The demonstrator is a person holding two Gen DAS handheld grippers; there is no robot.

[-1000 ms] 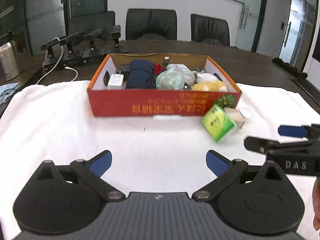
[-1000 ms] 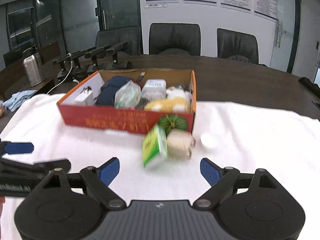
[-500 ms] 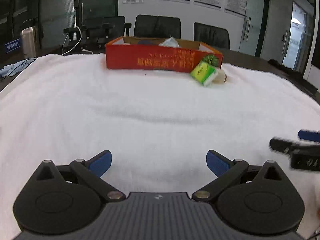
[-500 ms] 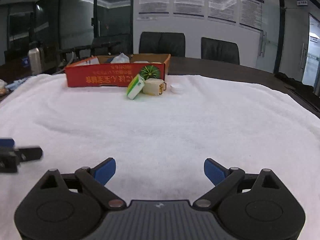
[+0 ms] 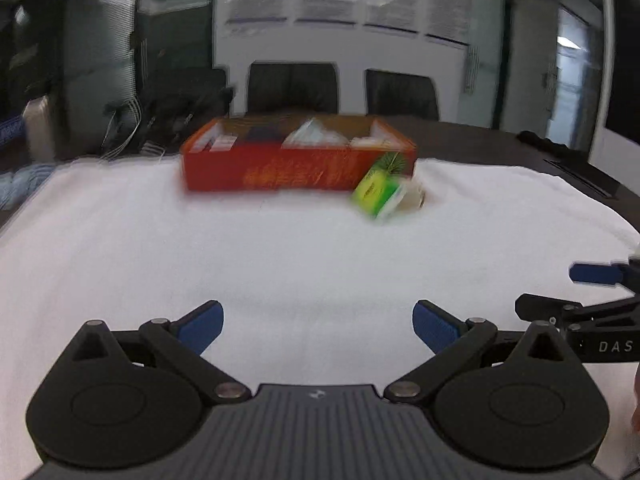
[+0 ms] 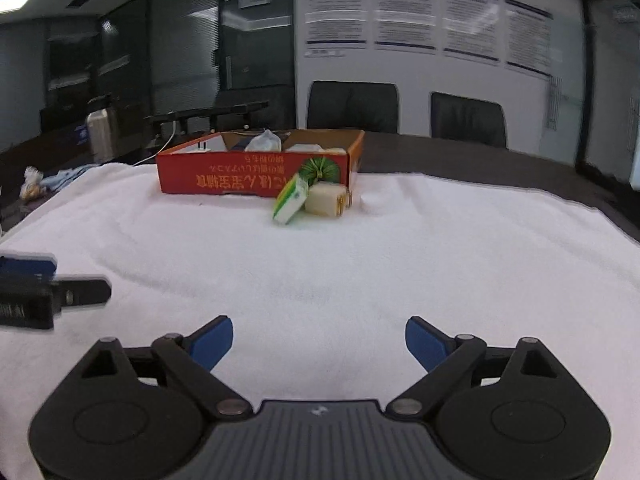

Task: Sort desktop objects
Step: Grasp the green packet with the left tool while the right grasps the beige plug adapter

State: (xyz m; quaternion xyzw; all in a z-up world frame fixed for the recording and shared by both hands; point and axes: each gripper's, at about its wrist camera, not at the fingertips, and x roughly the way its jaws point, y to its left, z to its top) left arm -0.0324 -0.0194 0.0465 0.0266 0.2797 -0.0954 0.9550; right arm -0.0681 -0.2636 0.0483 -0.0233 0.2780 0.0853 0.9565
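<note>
Two hand-held grippers, left hand-held gripper (image 5: 316, 326) and right hand-held gripper (image 6: 319, 340), are held wide apart, empty; right jaws just narrowed slightly; red box (image 6: 256, 178) seen far on desk (image 6: 360, 264).

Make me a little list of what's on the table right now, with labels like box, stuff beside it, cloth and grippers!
box: open red cardboard box, filled with mixed items, at the far end of the cloth
beside box: green and white carton leaning at the box's front right corner, pale cream block-shaped thing next to it
cloth: white towel-like cloth covering the dark table
left gripper: open, nothing between its blue pads
right gripper: open, empty, jaws just narrowed slightly
</note>
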